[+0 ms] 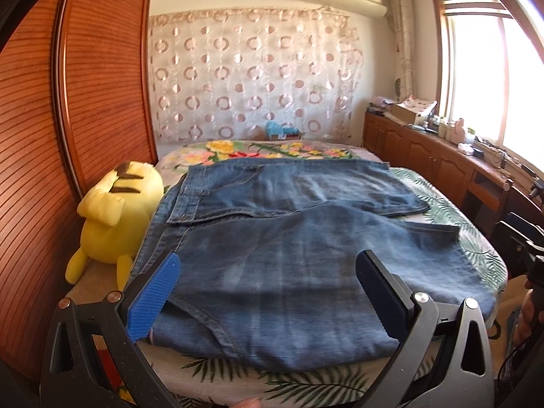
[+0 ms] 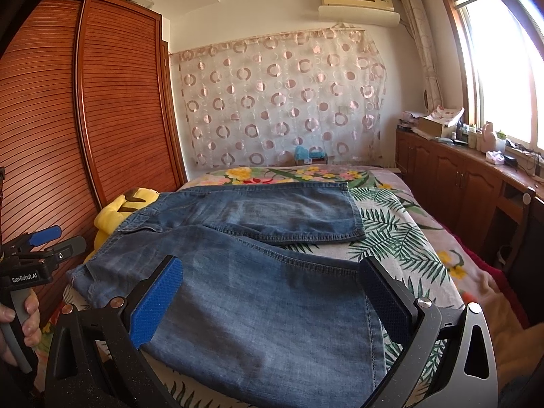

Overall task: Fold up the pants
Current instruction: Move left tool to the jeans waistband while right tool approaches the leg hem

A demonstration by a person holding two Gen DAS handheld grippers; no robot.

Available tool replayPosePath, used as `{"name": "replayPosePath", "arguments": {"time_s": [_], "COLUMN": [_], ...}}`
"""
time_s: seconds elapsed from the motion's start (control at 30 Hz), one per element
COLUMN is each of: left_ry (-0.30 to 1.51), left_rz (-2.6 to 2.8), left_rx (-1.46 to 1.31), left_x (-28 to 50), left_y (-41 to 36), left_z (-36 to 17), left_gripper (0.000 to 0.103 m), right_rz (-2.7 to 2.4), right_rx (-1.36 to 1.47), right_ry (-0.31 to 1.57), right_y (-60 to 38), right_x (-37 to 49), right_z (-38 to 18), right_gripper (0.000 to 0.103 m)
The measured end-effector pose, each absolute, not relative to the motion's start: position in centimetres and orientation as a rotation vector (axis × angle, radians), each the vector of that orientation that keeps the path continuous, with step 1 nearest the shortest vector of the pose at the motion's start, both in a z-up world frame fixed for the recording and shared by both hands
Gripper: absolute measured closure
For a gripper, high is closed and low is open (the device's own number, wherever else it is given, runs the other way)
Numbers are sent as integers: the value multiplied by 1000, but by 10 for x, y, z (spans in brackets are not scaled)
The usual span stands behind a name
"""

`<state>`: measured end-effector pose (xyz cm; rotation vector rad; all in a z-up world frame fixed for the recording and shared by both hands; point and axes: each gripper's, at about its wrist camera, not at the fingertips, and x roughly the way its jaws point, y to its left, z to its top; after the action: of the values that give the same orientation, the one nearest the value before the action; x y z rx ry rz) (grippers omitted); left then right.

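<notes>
Blue denim pants [image 1: 278, 238] lie spread flat across the bed, waistband to the left, both legs running right. They also show in the right wrist view [image 2: 258, 272]. My left gripper [image 1: 268, 265] is open and empty, hovering over the near leg by the waist end. My right gripper [image 2: 272, 272] is open and empty, over the near leg toward its hem. The left gripper also shows at the left edge of the right wrist view [image 2: 57, 241], held in a hand.
The bed [image 2: 408, 238] has a floral leaf-print cover. A yellow plush toy [image 1: 115, 217] lies against the wooden wardrobe [image 1: 68, 119] on the left. A wooden sideboard [image 2: 459, 170] with clutter runs under the window on the right.
</notes>
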<state>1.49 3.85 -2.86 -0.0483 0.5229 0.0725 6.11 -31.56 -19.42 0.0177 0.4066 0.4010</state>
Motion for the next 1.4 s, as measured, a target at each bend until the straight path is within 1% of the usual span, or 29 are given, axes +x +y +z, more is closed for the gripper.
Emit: {"name": "replayPosePath", "arguments": {"time_s": [0.43,0.7,1.13,1.4], "left_ry": [569,589,692,718], "left_rz": [143,171,243,250], "left_rx": [-76,-65,-123,-134], "left_x": [21,20,13,10], "left_y": [80,104,157,167], "left_z": [-46,-53,-97,-104], "left_gripper": [0,0,0,0], "right_rz": [370,352,339,327], "right_rx": [-20,-43,-74,-78], "right_ry": [447,512,625,652], "right_y": [-313,-309,-313,-321], "right_x": [74,86,97,92], "right_z": [-198,-203,-202,-192], "right_gripper": [0,0,0,0]}}
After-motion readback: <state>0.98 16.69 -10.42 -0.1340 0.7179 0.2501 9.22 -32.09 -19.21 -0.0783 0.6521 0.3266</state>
